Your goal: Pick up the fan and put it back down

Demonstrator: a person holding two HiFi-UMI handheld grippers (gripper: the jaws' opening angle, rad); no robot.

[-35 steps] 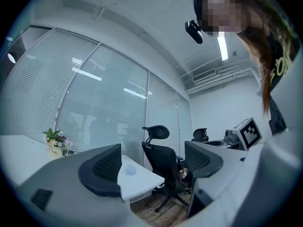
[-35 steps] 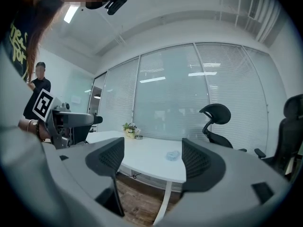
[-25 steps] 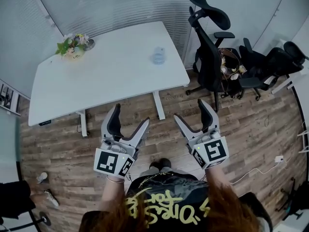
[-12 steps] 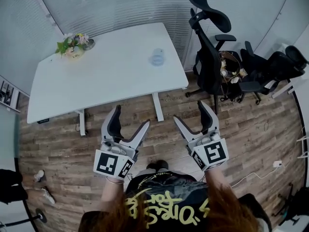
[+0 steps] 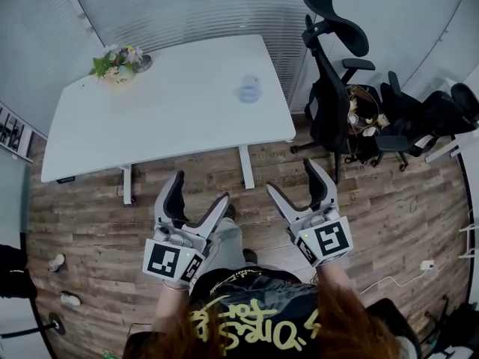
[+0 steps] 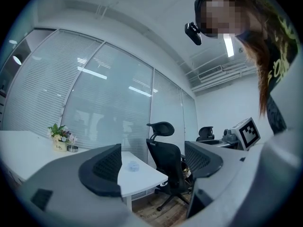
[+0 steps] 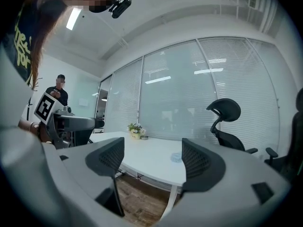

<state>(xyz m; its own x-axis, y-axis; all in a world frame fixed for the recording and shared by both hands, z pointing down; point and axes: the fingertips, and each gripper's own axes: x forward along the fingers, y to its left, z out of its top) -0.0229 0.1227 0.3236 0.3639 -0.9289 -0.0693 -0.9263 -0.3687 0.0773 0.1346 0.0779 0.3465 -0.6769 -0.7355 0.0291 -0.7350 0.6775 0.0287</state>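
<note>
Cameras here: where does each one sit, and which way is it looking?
Head view: on the person's head, looking steeply down at the table and floor; shows left gripper, right gripper and hair.
Left gripper view: on the left gripper, looking along its open jaws at fan and chair; the person looms upper right.
Right gripper view: on the right gripper, looking along its open jaws at table and flowers; left gripper at left.
Shared: all show the fan.

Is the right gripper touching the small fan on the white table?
Apart. In the head view the right gripper is above the wooden floor, short of the table, and the fan stands on it, with a clear gap between them.
</note>
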